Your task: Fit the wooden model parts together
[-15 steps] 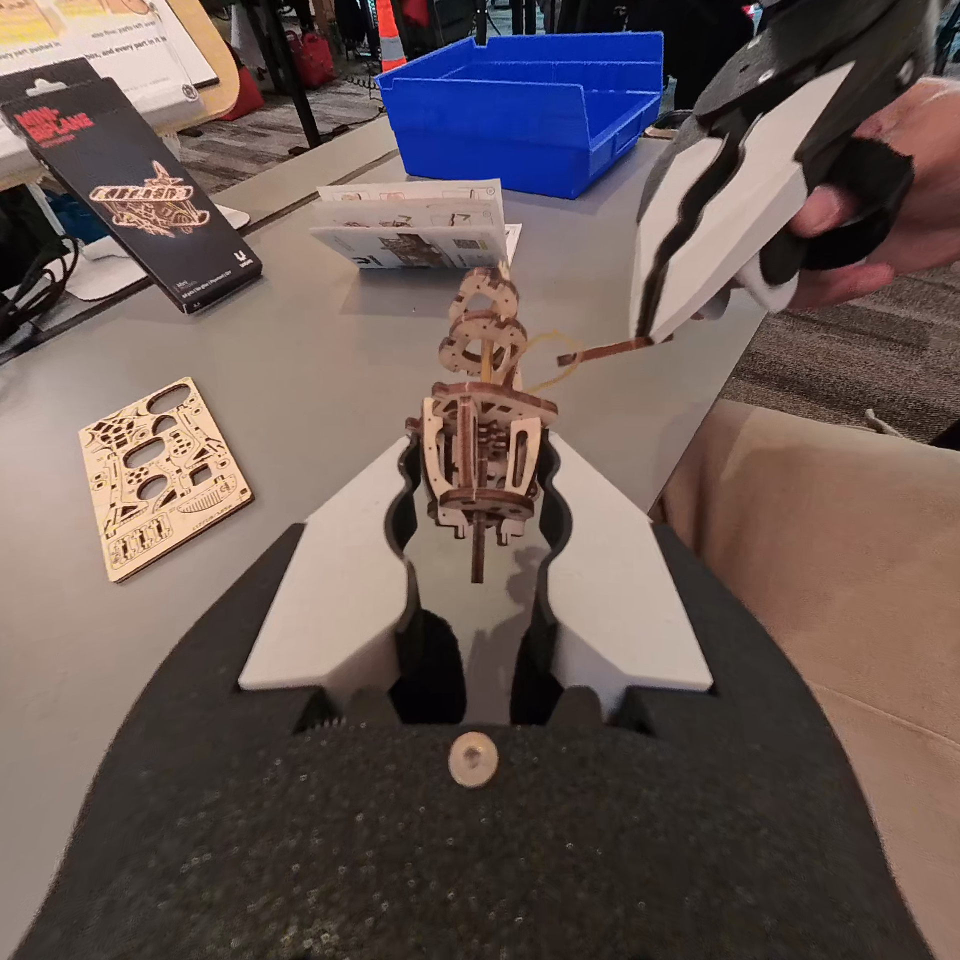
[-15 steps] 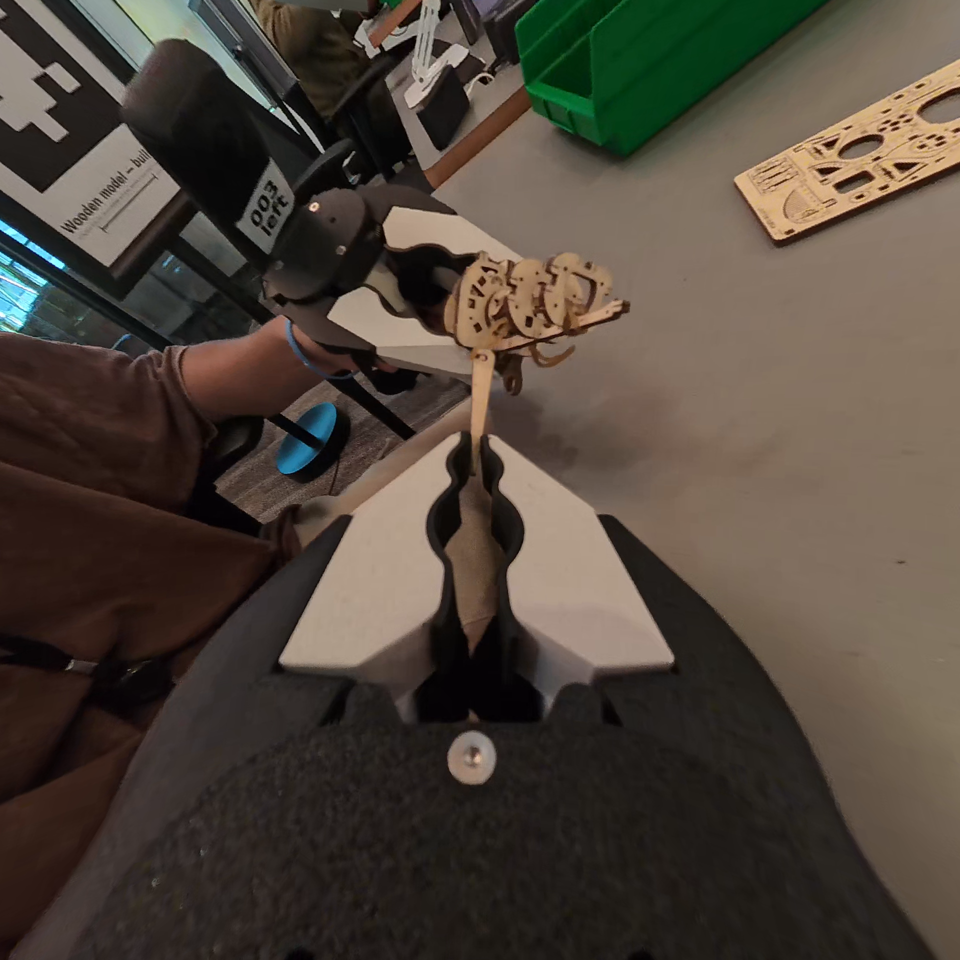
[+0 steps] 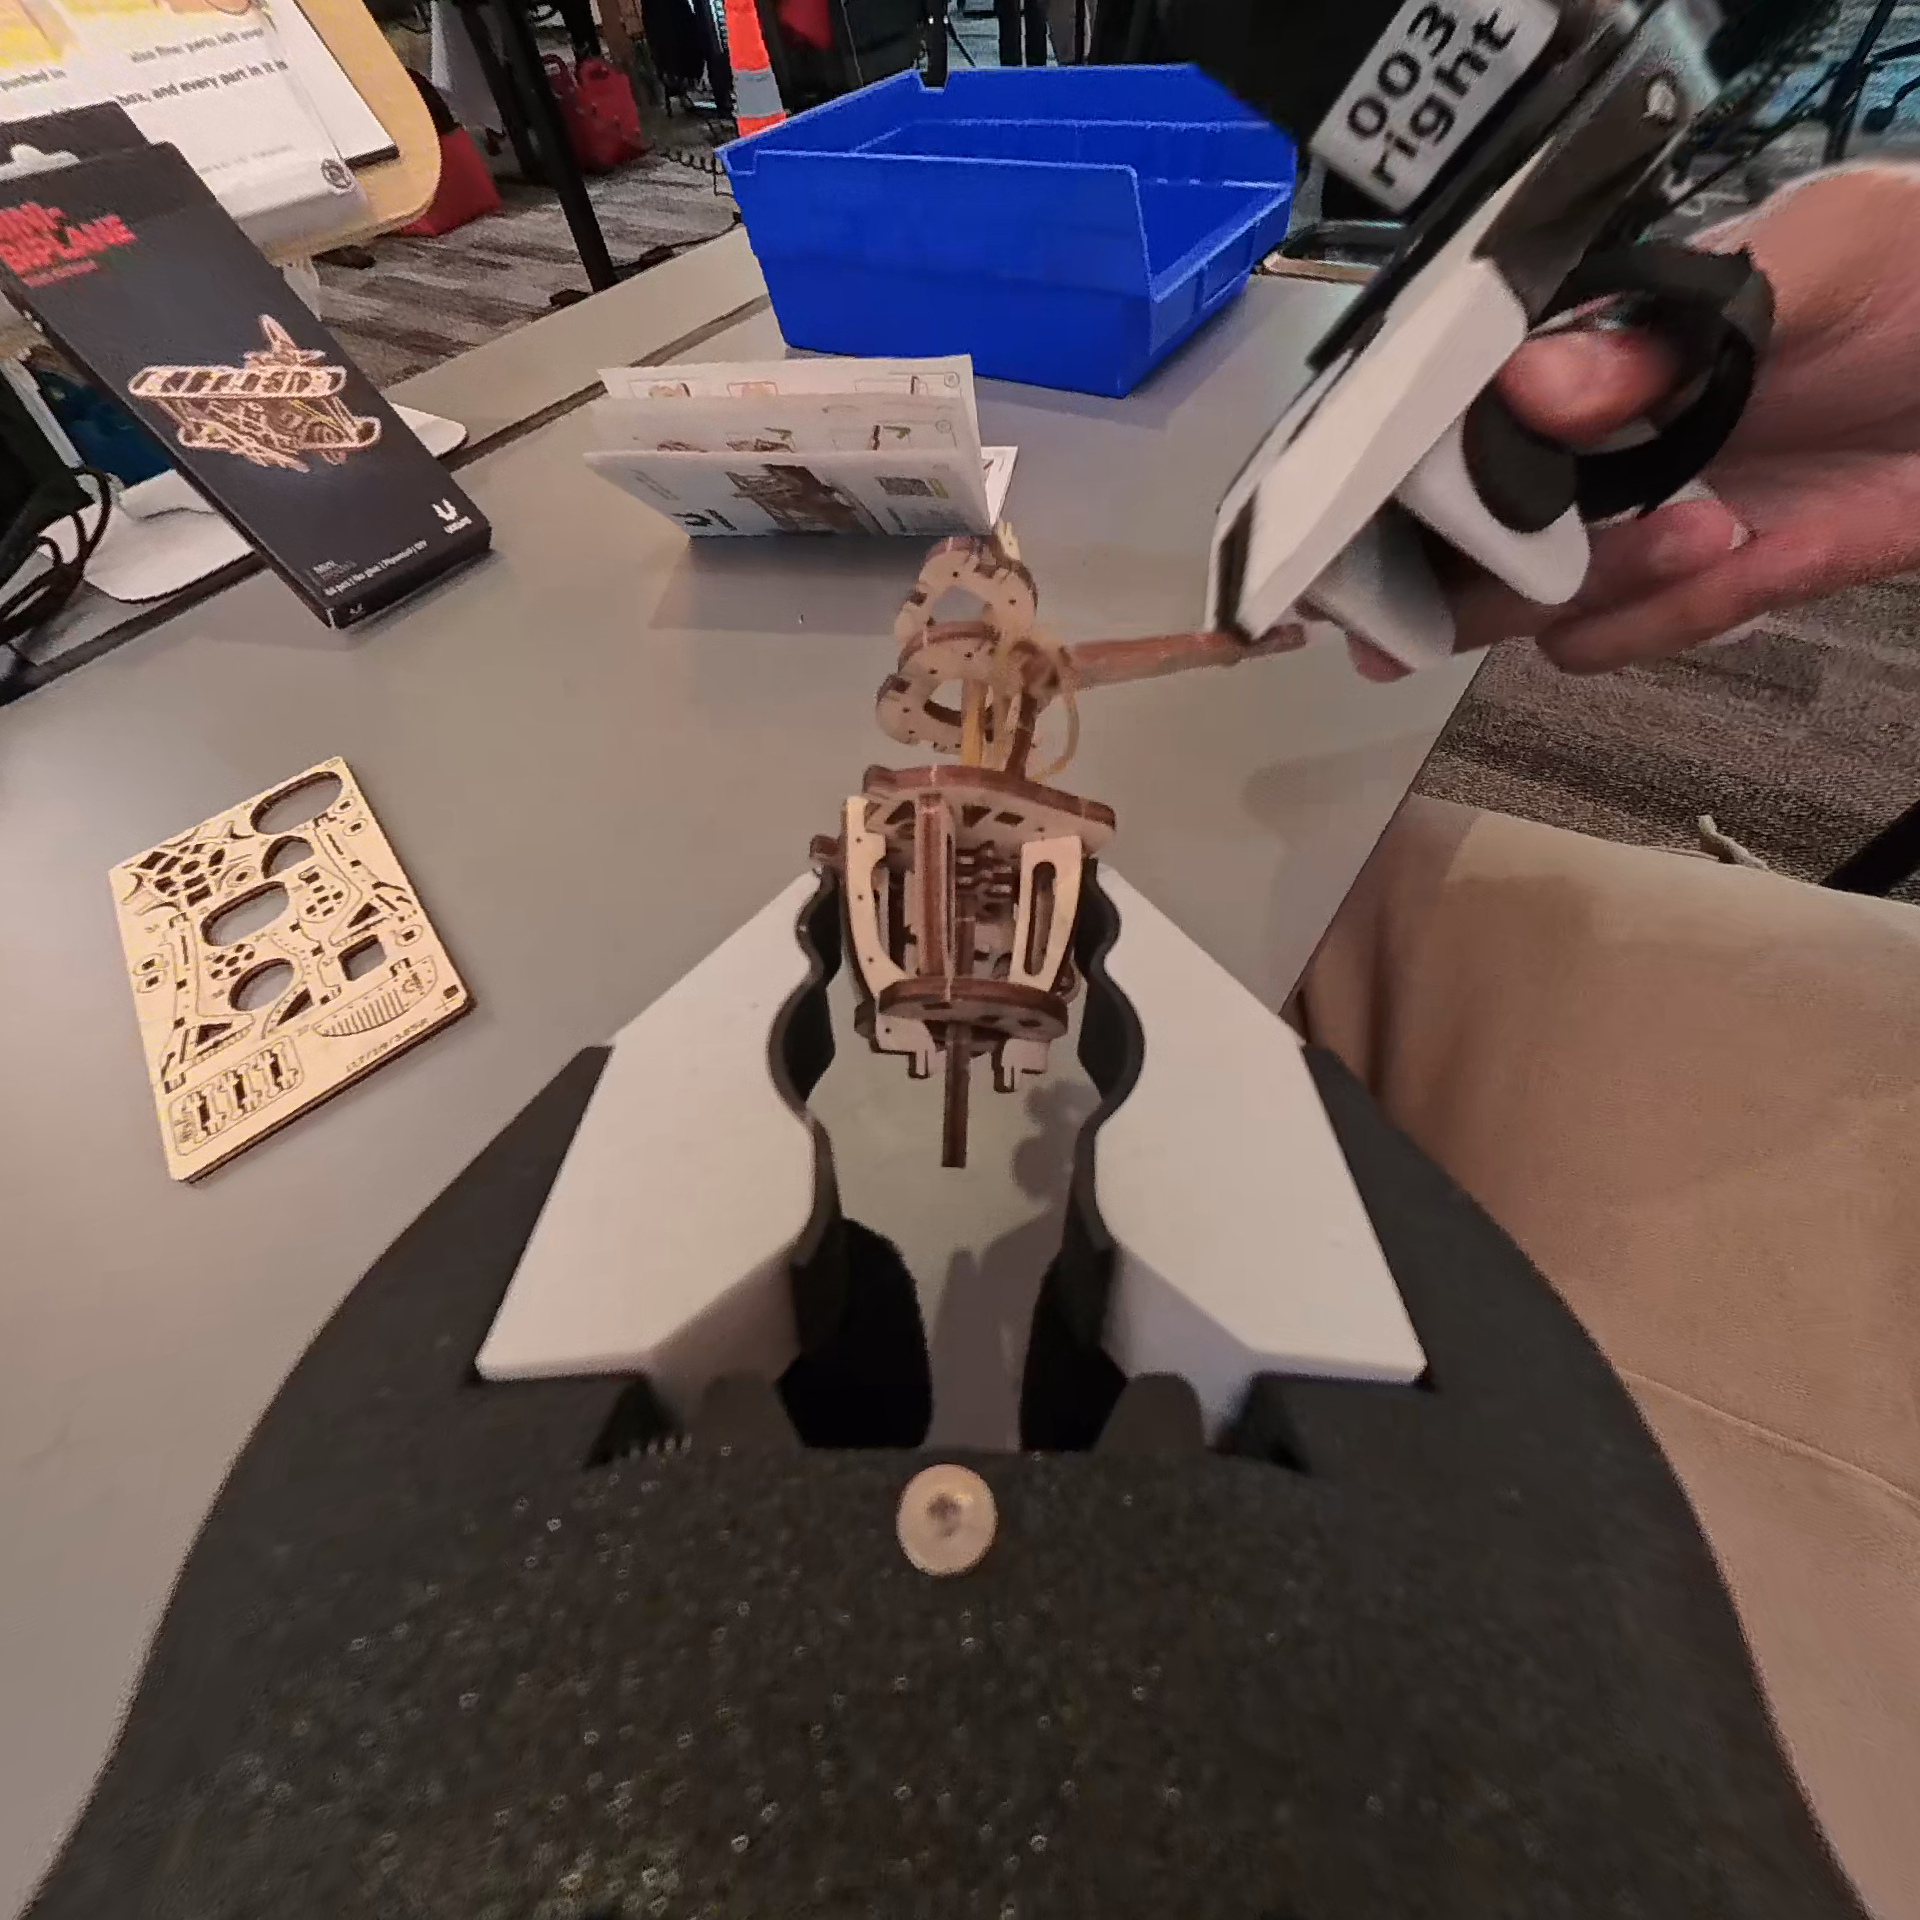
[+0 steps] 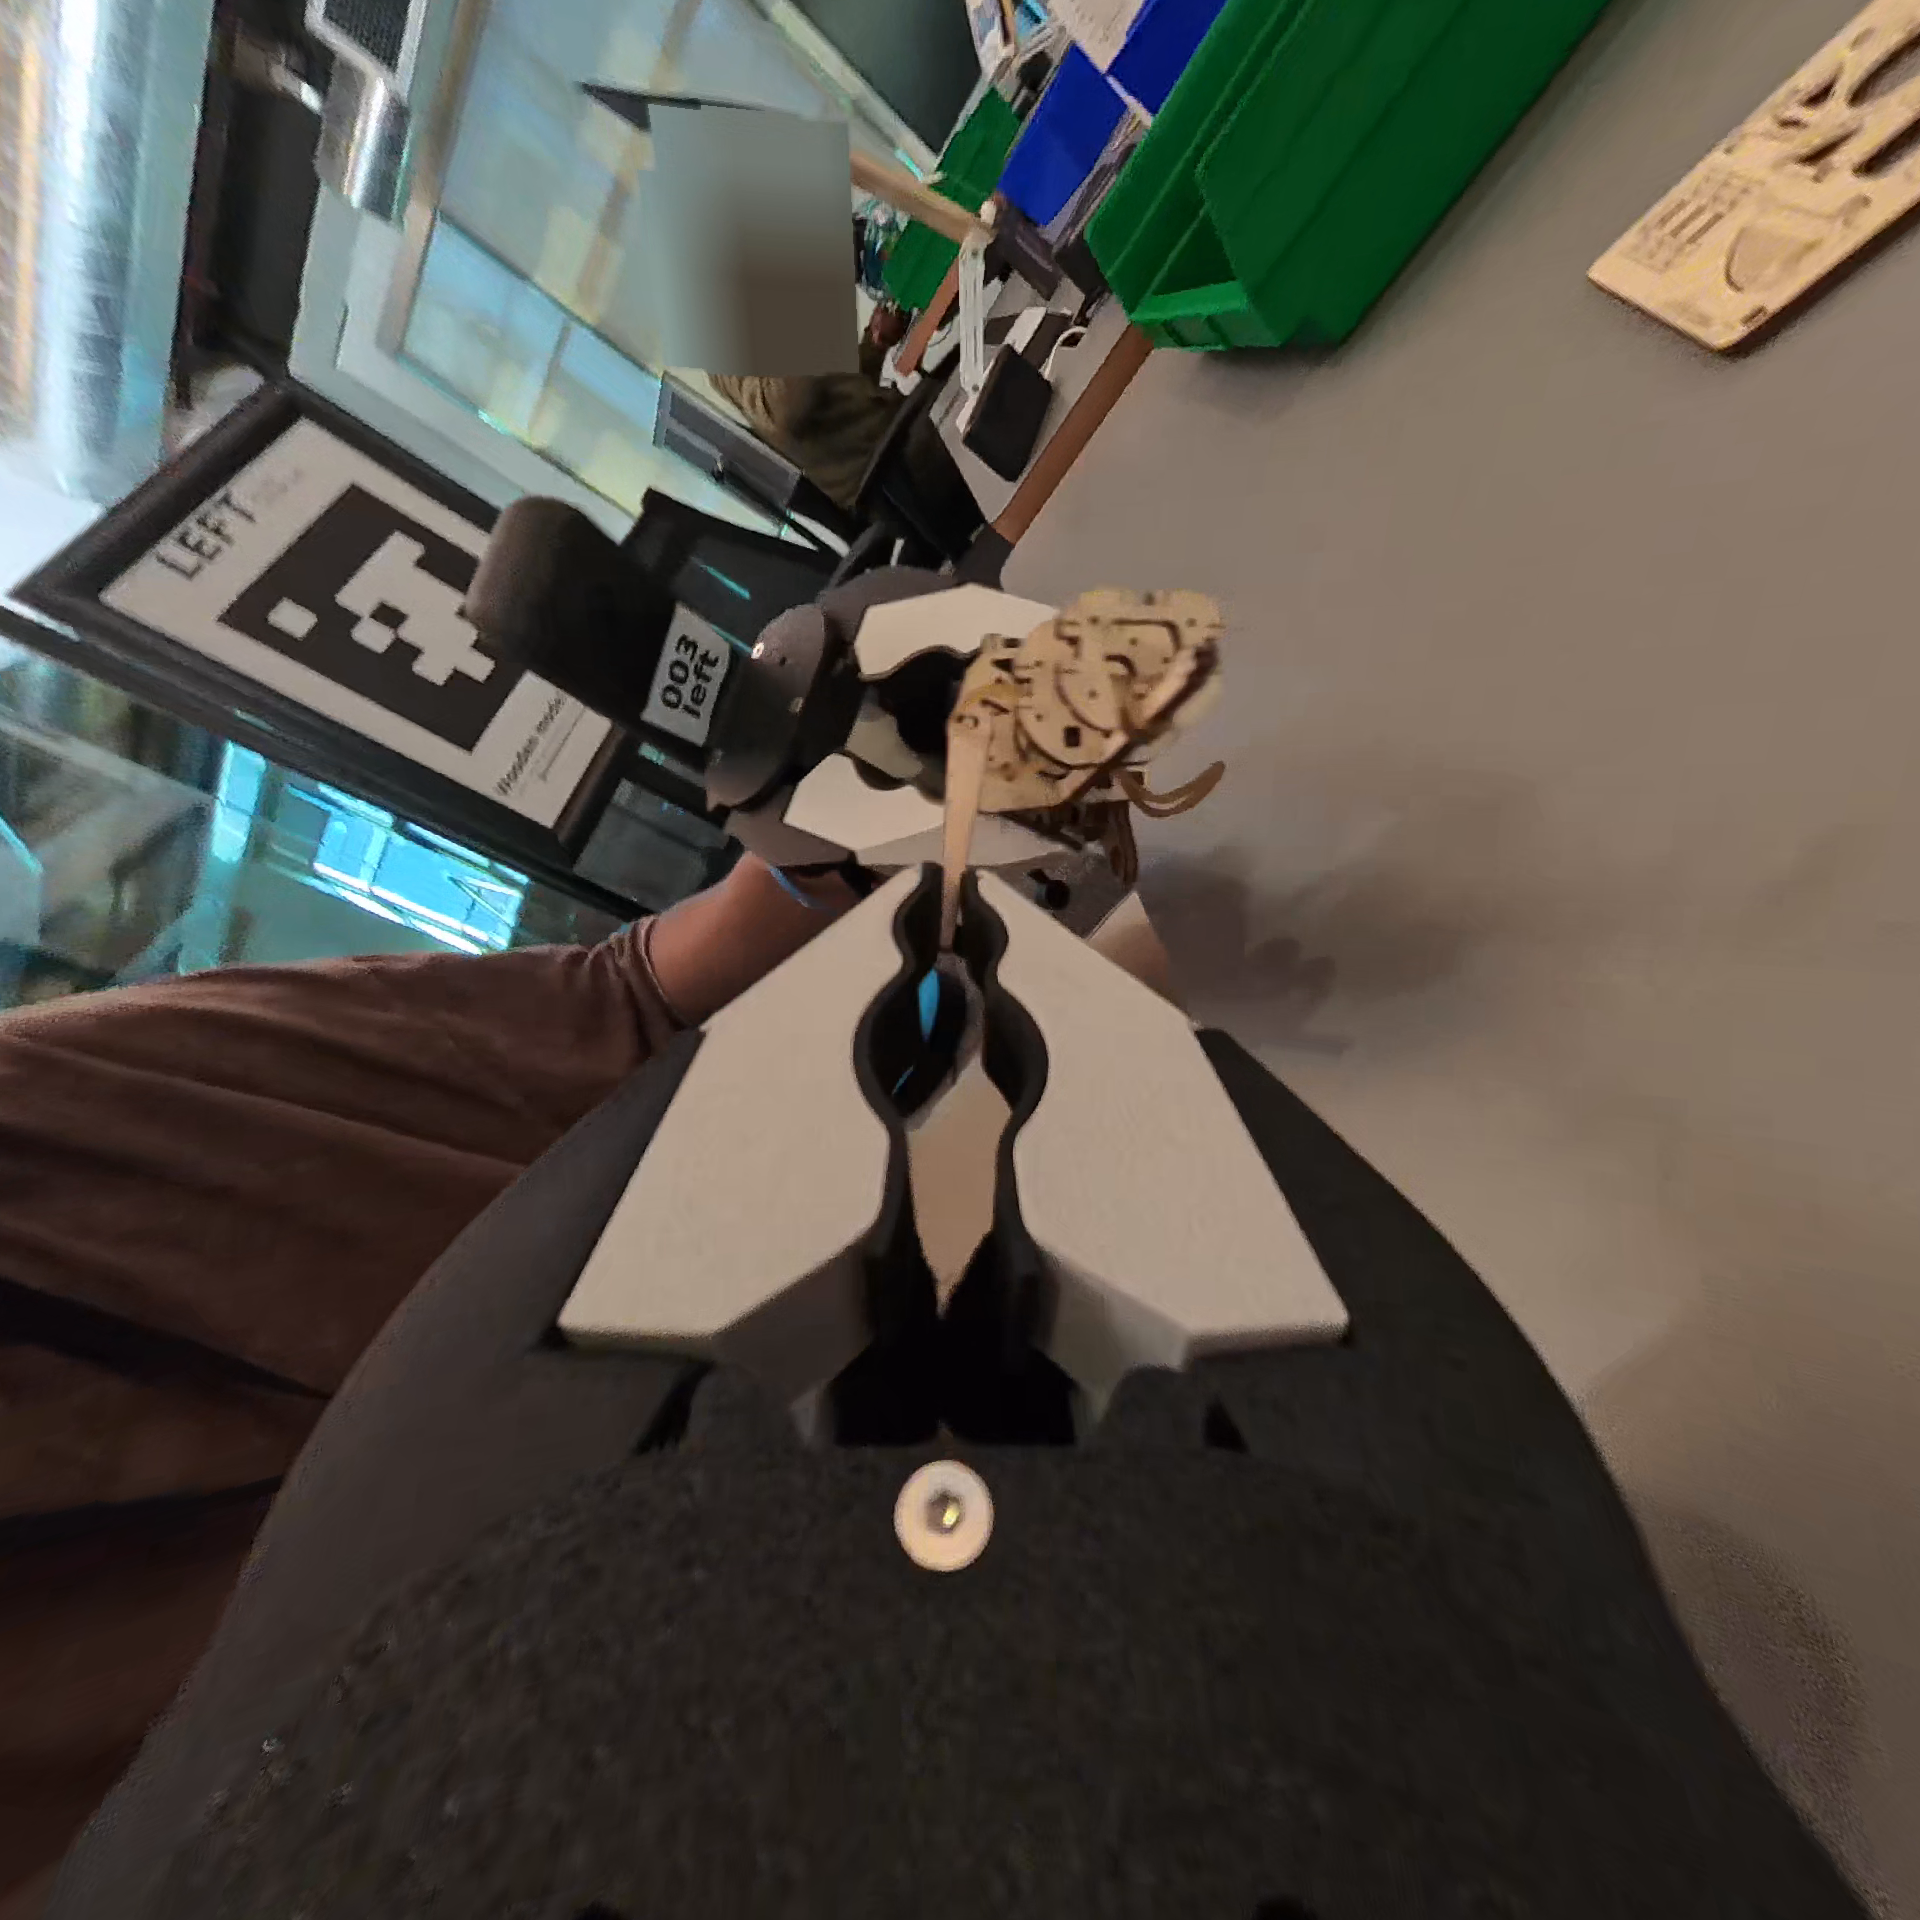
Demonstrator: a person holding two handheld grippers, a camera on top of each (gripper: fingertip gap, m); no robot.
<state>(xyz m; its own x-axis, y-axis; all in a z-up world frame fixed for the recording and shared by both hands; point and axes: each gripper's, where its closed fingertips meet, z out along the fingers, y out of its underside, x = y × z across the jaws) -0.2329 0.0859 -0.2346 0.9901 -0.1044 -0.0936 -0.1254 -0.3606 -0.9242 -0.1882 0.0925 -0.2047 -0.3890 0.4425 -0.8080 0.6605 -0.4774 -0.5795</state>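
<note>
- Left gripper [image 3: 961, 914] clamped on the wooden model [image 3: 961, 914] by its lower body, white fingers [image 3: 686, 1132] pressing both sides, model upright and raised above the grey table [image 3: 582, 790]
- Thin wooden pin hanging below the model's base disc, in the gap between the fingers
- Upper part of the model: stacked pale perforated rings with a loop of rubber band [image 3: 1049, 717] around them
- Right gripper [image 4: 951, 914] pinched tight on a slim wooden strip [image 4: 961, 821], held by the very tips; far end of the strip meeting the model's upper rings
- Same strip [image 3: 1174, 655] seen in the left wrist view, lying roughly level, running from the right gripper's [image 3: 1242, 623] tips to the ringed top of the model
- Person's hand [image 3: 1787, 447] wrapped around the right gripper's handle, at the table's right edge
- Left gripper [image 4: 966, 717] in the right wrist view, holding the model [image 4: 1101, 707] in the air over the table [image 4: 1507, 727]
- Flat plywood parts sheet [image 3: 281, 966] lying on the table, well to the left of the model
- Folded instruction leaflet [image 3: 800, 457] standing behind the model, blue bin [image 3: 1018, 249] farther back
- Black kit box [image 3: 239, 384] propped at the left rear of the table
- Green bin [image 4: 1330, 177] and another parts sheet [image 4: 1787, 177] at the far side in the right wrist view
- Tan trouser leg [image 3: 1662, 1195] beside the table edge, lower right
</note>
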